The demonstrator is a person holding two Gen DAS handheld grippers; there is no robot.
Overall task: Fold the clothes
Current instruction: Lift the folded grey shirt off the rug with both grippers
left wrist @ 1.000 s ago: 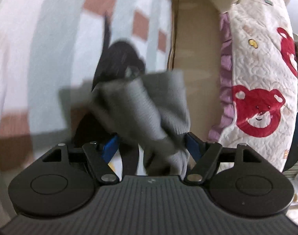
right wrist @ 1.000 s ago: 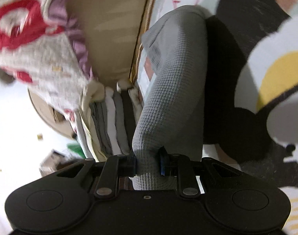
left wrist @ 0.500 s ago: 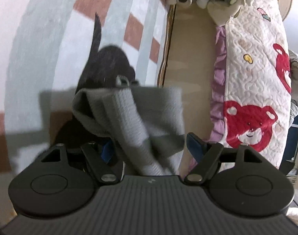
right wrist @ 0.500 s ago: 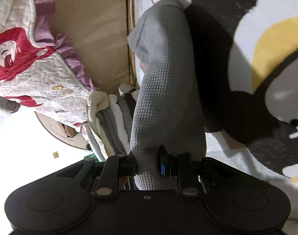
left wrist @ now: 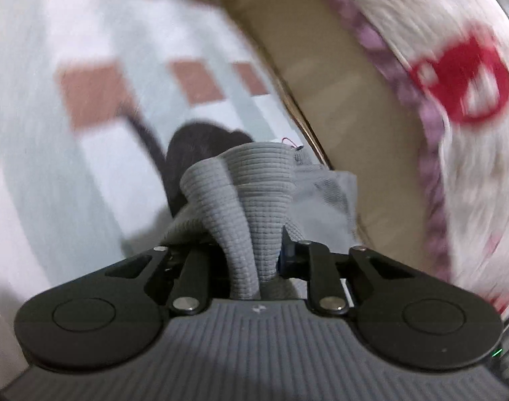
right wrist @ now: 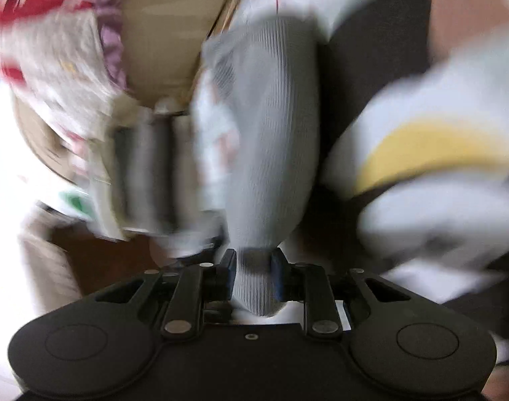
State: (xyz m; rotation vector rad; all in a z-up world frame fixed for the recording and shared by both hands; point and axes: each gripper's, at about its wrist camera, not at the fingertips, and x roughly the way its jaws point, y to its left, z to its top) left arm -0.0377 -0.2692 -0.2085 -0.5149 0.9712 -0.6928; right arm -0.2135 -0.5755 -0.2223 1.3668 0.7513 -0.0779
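The grey waffle-knit garment (left wrist: 254, 207) hangs bunched, rising toward 12 o'clock, its far end (right wrist: 271, 127) a stretched, ribbed tube.

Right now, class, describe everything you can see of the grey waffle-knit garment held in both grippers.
The grey waffle-knit garment is soft, ribbed knit cloth, bunched into folds and hanging loose above the patterned rug. The left gripper is shut on one bunched end; the right gripper pinches another end, from which the cloth stretches away as a long tube. Motion blur hides finer detail.

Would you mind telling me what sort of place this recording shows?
Probably a bedroom or living room at home: a bear-print quilt hangs off a bed or sofa, a patterned rug covers the floor, and folded clothes sit stacked.
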